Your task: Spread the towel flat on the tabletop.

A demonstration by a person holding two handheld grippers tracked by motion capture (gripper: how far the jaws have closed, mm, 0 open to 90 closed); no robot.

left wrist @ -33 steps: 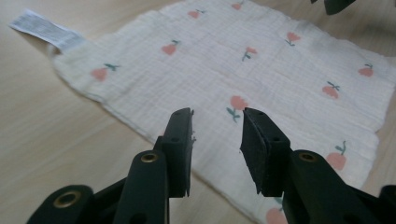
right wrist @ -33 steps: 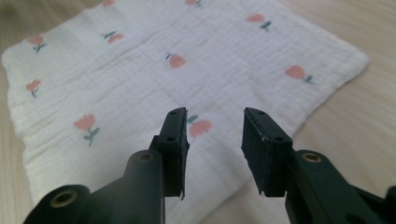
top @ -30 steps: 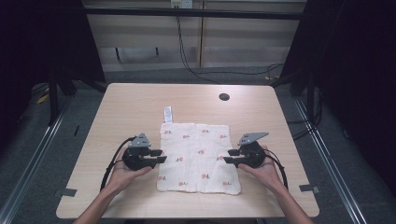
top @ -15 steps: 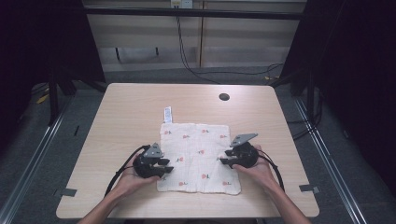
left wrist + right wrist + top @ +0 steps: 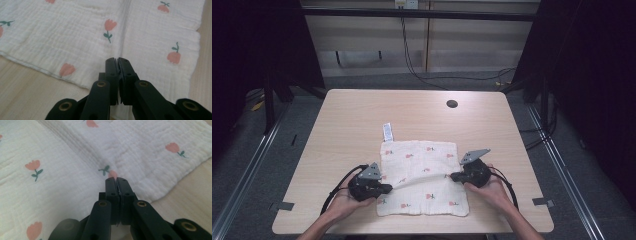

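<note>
From the high view, we see a white cloth (image 5: 422,177) with little pink flowers lying flat on a light wooden table (image 5: 362,120). The cloth sits near the front edge of the table, in the middle. A small white tag (image 5: 387,132) sticks out from its far left corner. A dark round hole (image 5: 452,104) is in the table top, far from the cloth. The left gripper (image 5: 384,188) is at the left edge of the cloth, low down, held in the person's left hand (image 5: 343,204). The right gripper (image 5: 453,176) is at the right edge of the cloth, held in the right hand (image 5: 492,190). A raised fold runs across the cloth from one gripper to the other. Both pairs of jaws have just been closing.

In the left gripper view, we look along the two black jaws of the left gripper (image 5: 117,60). They are pressed tight together. A thin ridge of cloth (image 5: 75,37) runs up to their tips, so they pinch the cloth there. Bare table shows at the lower left.

In the right gripper view, the jaws of the right gripper (image 5: 116,179) are squeezed together too. The cloth (image 5: 62,175) bunches into a fold right at the tips, beside a pink flower, so they pinch the cloth as well. Bare table shows at the right.
</note>
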